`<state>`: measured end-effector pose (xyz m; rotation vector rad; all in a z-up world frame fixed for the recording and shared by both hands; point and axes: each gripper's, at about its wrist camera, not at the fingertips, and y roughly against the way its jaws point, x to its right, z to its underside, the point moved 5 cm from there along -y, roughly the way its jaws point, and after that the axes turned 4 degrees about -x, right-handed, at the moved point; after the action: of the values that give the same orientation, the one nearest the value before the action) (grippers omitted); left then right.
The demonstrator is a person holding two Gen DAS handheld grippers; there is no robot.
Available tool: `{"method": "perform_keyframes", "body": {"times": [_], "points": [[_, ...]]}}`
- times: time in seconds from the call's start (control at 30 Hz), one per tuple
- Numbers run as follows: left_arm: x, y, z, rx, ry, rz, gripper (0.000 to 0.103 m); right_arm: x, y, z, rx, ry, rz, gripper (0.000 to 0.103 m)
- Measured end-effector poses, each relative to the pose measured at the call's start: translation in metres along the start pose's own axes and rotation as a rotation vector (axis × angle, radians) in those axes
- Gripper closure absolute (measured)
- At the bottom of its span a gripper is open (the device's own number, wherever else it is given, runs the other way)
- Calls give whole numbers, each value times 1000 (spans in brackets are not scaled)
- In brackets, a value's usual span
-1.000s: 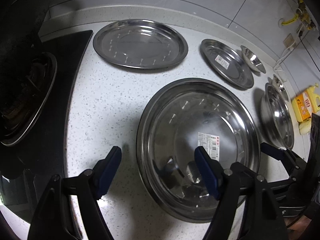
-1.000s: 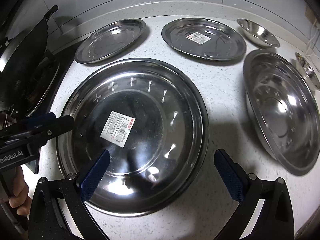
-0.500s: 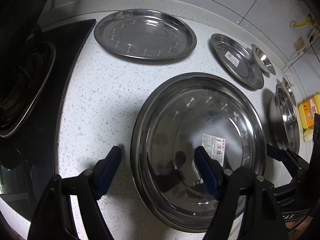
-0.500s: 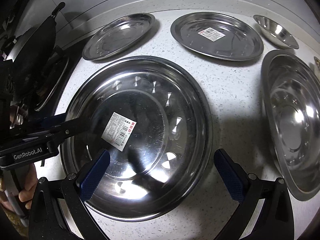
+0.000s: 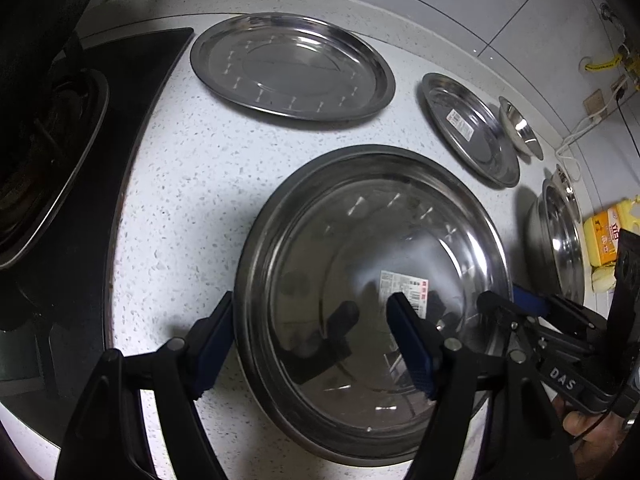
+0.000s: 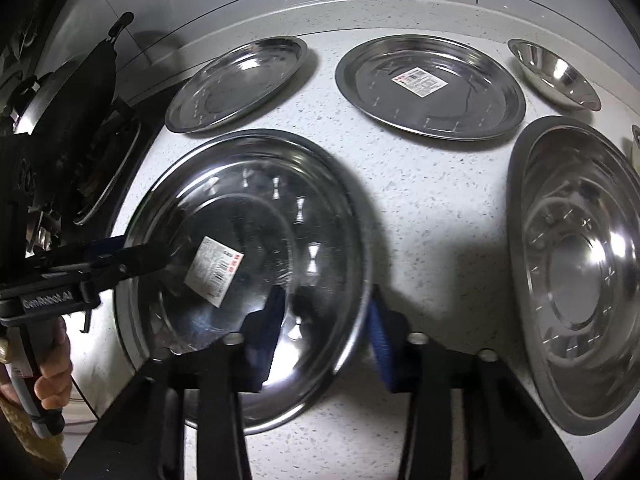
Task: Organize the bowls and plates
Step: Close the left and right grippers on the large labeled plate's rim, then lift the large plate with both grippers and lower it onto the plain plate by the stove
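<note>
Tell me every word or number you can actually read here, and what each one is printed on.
"GenRobot.AI": on the body of the left gripper, seen from the right wrist.
"DAS": on the body of the right gripper, seen from the left wrist.
Sticker in the big plate: barcode and print, too small to read.
Sticker in the far plate: unreadable.
Yellow bottle: label characters too blurred.

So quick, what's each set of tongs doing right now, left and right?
Left tongs: open and closing, straddling the near-left rim of the big labelled plate.
Right tongs: closing around that plate's right rim; pads not clearly pressing it yet.
</note>
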<state>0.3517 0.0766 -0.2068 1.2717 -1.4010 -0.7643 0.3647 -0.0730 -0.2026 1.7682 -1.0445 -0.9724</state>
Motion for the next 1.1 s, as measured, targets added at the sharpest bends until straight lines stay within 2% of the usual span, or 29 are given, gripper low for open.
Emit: {"method": "perform_keyframes", "body": {"times": [0.03, 0.1, 0.17, 0.2, 0.23, 0.37, 0.53, 0.77, 0.93, 1.1], "points": [[-1, 1, 0, 6, -1, -17, 40, 1, 0, 1, 0, 2, 3, 75], [-8, 3, 0, 34, 8, -88, 72, 3, 0, 0, 4, -4, 13, 81], [-19, 5, -1, 36, 43, -103, 90, 7, 1, 0, 8, -12, 20, 87], [-22, 5, -1, 29, 50, -93, 93, 10, 2, 1, 11, -19, 26, 89], [-24, 6, 0, 20, 53, -75, 93, 12, 3, 1, 14, -25, 29, 92], [-27, 11, 7, 18, 44, -69, 93, 10, 10, 3, 39, -24, 31, 92], [-31, 40, 17, 51, 33, -45, 93, 0, 31, 6, 77, 0, 37, 92], [-41, 74, 52, 58, -4, -45, 93, -31, 49, 27, 66, 47, 28, 92], [-47, 59, 74, 9, -39, -51, 93, -41, 37, 50, 15, 47, 33, 92], [-49, 46, 76, -8, -56, -63, 93, -34, 18, 59, -21, 16, 56, 93]]}}
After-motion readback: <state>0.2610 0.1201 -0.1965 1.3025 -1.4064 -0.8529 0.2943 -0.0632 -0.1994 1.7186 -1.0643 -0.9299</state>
